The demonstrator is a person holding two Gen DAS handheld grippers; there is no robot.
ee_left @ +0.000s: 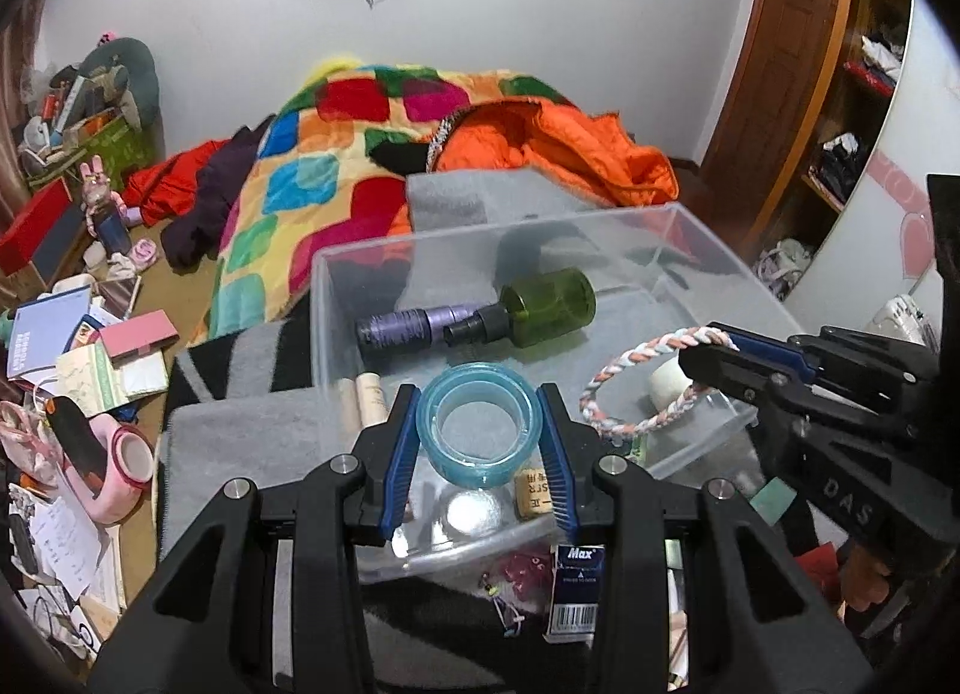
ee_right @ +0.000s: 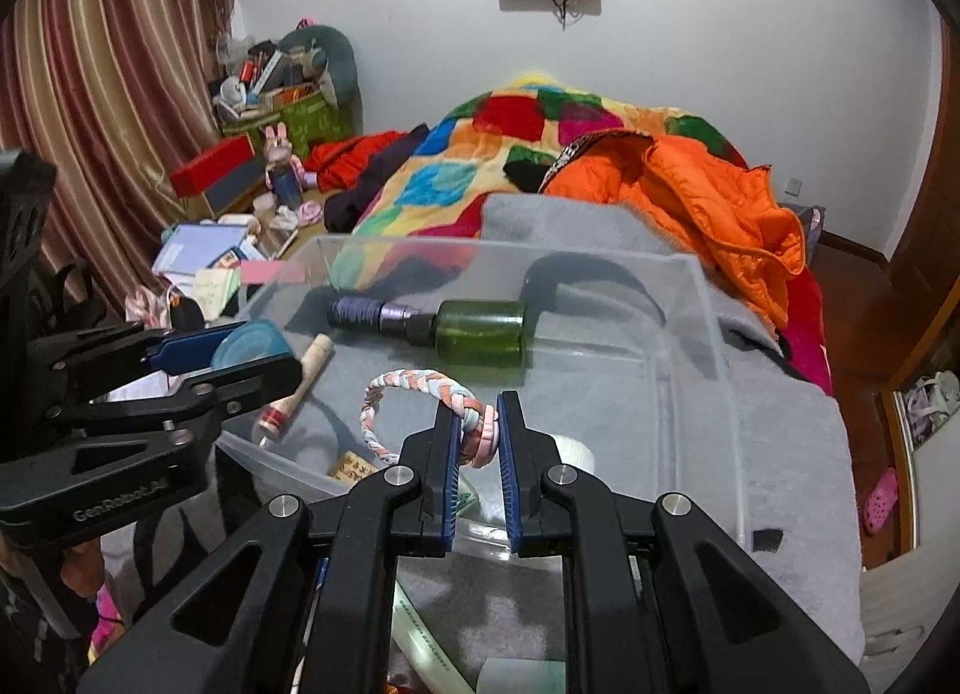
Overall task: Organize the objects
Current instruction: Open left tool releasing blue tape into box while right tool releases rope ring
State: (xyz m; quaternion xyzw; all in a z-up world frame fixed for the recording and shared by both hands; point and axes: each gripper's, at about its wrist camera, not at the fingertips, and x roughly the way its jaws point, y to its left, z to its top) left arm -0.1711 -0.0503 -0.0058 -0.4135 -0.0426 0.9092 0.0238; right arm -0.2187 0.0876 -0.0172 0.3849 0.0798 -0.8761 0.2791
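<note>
A clear plastic bin (ee_left: 336, 298) (ee_right: 696, 298) stands on a grey blanket. Inside lie a green bottle (ee_left: 549, 298) (ee_right: 480, 331) with a purple bottle (ee_left: 414, 325) (ee_right: 366, 313) beside it. My left gripper (ee_left: 479, 403) is shut on a light blue tape roll (ee_left: 480, 424) (ee_right: 249, 343), held over the bin's near edge. My right gripper (ee_right: 478, 412) (ee_left: 711, 343) is shut on a braided pink, white and blue ring (ee_right: 414, 394) (ee_left: 648, 376), which hangs over the bin's inside.
A wooden stick (ee_right: 297, 388), a cork (ee_left: 534, 491) and a white jar (ee_left: 669, 385) also lie in the bin. A colourful quilt (ee_left: 312, 178) and orange jacket (ee_left: 558, 142) cover the bed behind. Books, boxes and a pink tape dispenser (ee_left: 117, 472) clutter the floor at left.
</note>
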